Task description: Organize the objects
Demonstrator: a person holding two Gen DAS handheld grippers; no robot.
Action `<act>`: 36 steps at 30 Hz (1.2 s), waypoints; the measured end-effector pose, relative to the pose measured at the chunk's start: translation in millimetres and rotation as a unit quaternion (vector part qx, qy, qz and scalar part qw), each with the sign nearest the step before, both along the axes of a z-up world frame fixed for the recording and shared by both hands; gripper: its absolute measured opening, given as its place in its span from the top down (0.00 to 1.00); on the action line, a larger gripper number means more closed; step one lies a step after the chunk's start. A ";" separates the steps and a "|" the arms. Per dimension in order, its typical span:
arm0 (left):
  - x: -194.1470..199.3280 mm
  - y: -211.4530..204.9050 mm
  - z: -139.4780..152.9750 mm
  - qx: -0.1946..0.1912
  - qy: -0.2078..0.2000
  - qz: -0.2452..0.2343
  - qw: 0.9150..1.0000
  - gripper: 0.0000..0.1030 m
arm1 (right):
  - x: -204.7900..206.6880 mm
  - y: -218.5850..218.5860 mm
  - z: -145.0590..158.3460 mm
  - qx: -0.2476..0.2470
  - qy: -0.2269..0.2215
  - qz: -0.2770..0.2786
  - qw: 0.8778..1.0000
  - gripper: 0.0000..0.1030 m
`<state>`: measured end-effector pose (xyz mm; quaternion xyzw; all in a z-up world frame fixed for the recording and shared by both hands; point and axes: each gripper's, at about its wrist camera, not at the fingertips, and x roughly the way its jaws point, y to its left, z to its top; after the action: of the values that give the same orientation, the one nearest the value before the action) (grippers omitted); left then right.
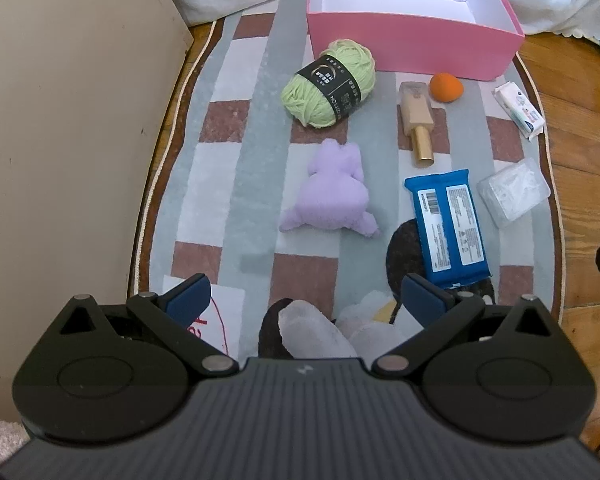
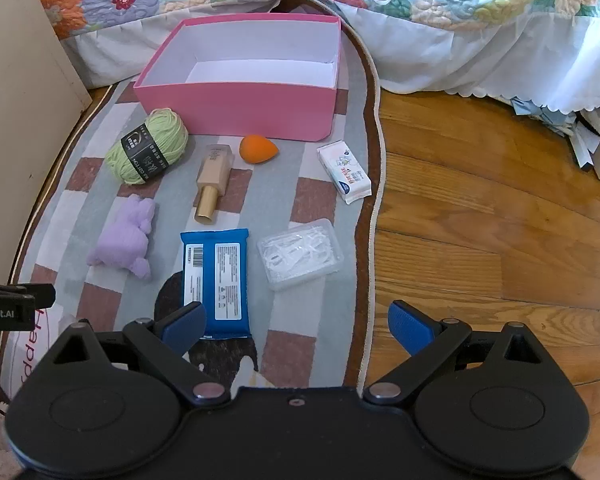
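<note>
An empty pink box (image 1: 412,44) (image 2: 236,110) stands at the far end of a striped rug (image 1: 228,160) (image 2: 300,200). In front of it lie a green yarn ball (image 1: 328,82) (image 2: 146,152), a beige bottle with a gold cap (image 1: 416,120) (image 2: 214,176), an orange sponge (image 1: 446,87) (image 2: 258,149), a white packet (image 1: 518,110) (image 2: 344,170), a purple plush toy (image 1: 334,192) (image 2: 126,236), a blue wipes pack (image 1: 446,224) (image 2: 216,280) and a clear plastic case (image 1: 512,192) (image 2: 300,254). My left gripper (image 1: 306,300) and right gripper (image 2: 298,328) hover open above the rug's near end, holding nothing.
A beige cabinet side (image 1: 60,120) (image 2: 16,80) borders the rug on the left. A floral quilt with a white bed skirt (image 2: 440,20) hangs behind the box. Wooden floor (image 2: 500,220) lies to the right. A white-socked foot (image 1: 312,332) shows beneath the left gripper.
</note>
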<state>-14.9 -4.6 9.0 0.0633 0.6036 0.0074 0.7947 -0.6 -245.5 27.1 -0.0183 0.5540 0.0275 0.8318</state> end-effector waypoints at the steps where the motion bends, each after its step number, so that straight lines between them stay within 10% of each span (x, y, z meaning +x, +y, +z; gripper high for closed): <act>1: -0.5 -0.9 0.0 0.001 0.000 0.000 1.000 0.00 | 0.2 -0.2 0.4 0.000 0.000 0.000 1.000 0.04; 36: 4.1 8.9 0.2 0.012 -0.005 0.009 1.000 0.00 | -1.0 -5.8 -1.9 -0.010 0.011 -0.008 1.000 0.04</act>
<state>-10.8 4.3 9.2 0.0671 0.6001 0.0219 0.7968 -1.5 -251.4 25.2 -0.0217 0.5636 0.0153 0.8256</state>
